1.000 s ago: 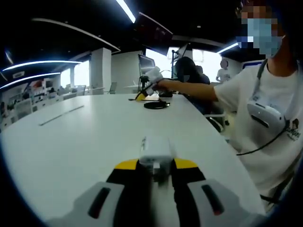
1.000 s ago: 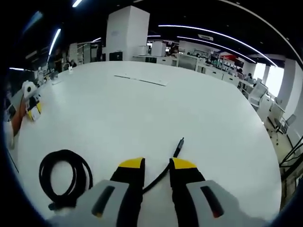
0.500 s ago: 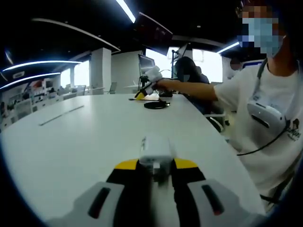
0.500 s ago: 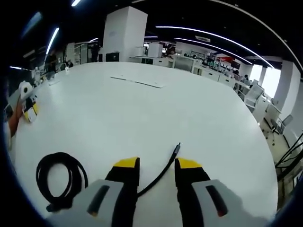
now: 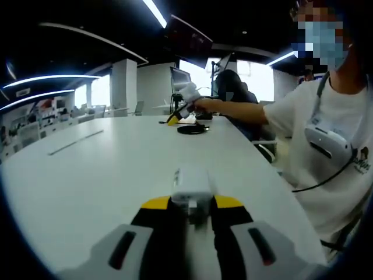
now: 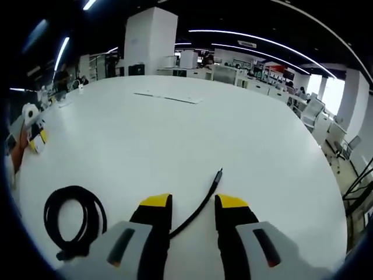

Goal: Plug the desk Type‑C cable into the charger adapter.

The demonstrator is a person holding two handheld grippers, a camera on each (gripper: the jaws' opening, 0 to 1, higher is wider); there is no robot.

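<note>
Holding adapter: left gripper (image 5: 187,205) pinches the white charger adapter (image 5: 191,188) just above the white table (image 5: 105,175).
Cable: black Type-C cable (image 6: 201,201) lies between the right gripper (image 6: 193,204)'s spread jaws, coil (image 6: 74,217) nearby.
Risk: unclamped, the plug (image 6: 218,174) may slip sideways during closing.

I'm at a big white table (image 6: 175,134) in an open office with a dark ceiling and long strip lights (image 6: 256,41). There's a fat white pillar (image 6: 150,41), bright windows (image 5: 256,79) behind, and a monitor (image 5: 179,77) at the far end.
</note>
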